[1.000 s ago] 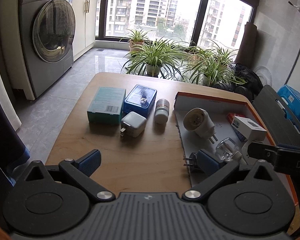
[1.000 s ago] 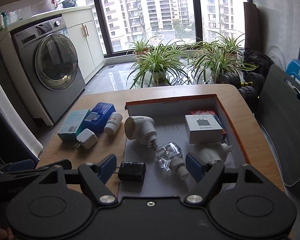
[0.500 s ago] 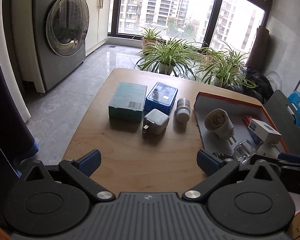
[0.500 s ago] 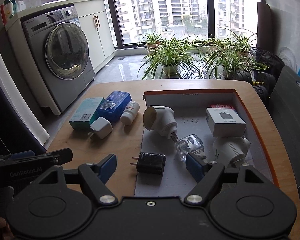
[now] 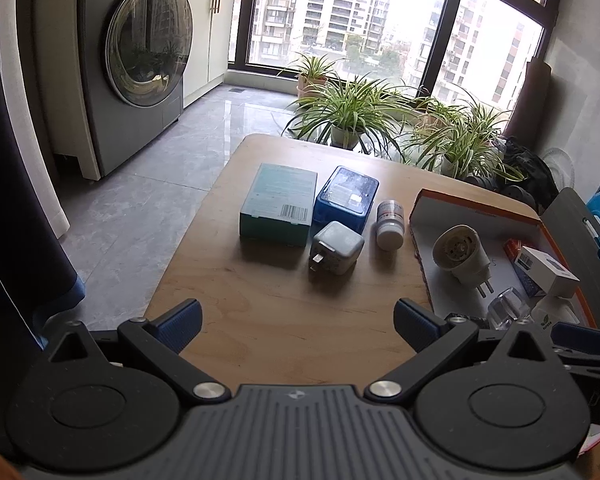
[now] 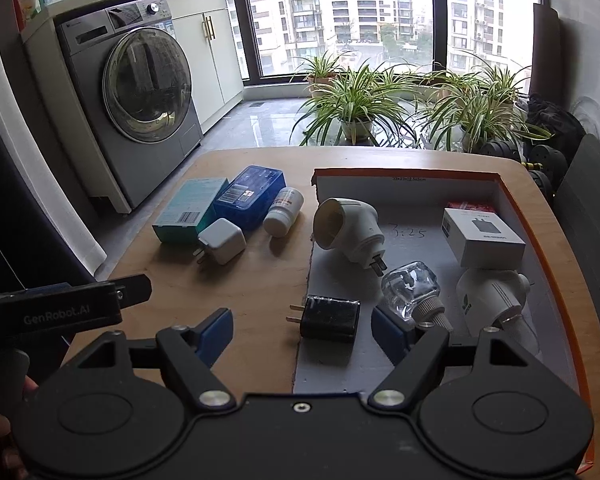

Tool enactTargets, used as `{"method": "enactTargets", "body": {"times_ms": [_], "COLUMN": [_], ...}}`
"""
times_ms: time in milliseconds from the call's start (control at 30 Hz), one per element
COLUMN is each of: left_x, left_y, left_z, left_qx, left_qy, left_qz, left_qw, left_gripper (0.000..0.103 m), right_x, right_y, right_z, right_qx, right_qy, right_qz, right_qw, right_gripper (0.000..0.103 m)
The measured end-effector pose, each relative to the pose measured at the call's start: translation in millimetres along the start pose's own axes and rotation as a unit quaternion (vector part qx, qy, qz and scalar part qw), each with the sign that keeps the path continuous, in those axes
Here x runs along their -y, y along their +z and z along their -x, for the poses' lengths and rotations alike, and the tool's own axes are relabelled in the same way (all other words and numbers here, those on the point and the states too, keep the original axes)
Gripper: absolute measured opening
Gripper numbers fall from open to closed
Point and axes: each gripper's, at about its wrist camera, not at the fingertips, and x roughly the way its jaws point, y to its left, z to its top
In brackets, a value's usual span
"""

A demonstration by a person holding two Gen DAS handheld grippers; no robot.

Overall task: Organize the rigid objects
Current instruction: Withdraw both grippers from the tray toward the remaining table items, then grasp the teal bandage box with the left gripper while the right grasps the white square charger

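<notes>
The left hand-held gripper [image 5: 296, 324] has its jaws set wide apart, with nothing between the blue pads and only bare table [image 5: 260, 304] showing in the gap. The right hand-held gripper [image 6: 302, 330] also stands wide apart; the black charger [image 6: 332, 318] shows between its pads in the right wrist view, but neither pad presses on it. The black charger lies at the near left edge of the shallow orange-rimmed tray [image 6: 540, 256], its prongs reaching out over the wood. Inside the tray lie a white round plug adapter [image 6: 350, 234], a clear glass bottle [image 6: 414, 292], a second white plug-in unit [image 6: 490, 294] and a white carton [image 6: 482, 236] resting over a red box [image 6: 466, 205]. On the table left of the tray, grouped close together, are a teal box [image 5: 278, 204], a blue box [image 5: 346, 196], a white charger [image 5: 336, 252] and a small white pill bottle [image 5: 389, 224] lying on its side. The left wrist view shows this group head-on, while the tray is cut off at its right and the black charger is almost hidden behind the gripper finger. The right wrist view shows the whole tray floor with its handwritten marking, and the left hand-held gripper entering from the left edge.
</notes>
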Motion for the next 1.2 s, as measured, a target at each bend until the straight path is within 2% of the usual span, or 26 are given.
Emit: {"method": "enactTargets", "body": {"times_ms": [800, 1200], "left_x": [-21.0, -29.9], "left_y": [10.7, 47.2], "left_z": [-27.0, -79.4], "left_qx": [-0.015, -0.016], "left_qy": [0.007, 0.011], "left_qz": [0.004, -0.005], "left_qw": [0.9999, 0.9998], "left_gripper": [0.103, 0.103], "right_x": [-24.1, -30.4], "right_y": [4.0, 8.9], "right_z": [-34.2, -56.2], "right_qx": [-0.025, -0.031], "right_qy": [0.014, 0.027], "right_qz": [0.019, 0.022], "right_qw": [0.999, 0.999], "right_gripper": [0.090, 0.090]}}
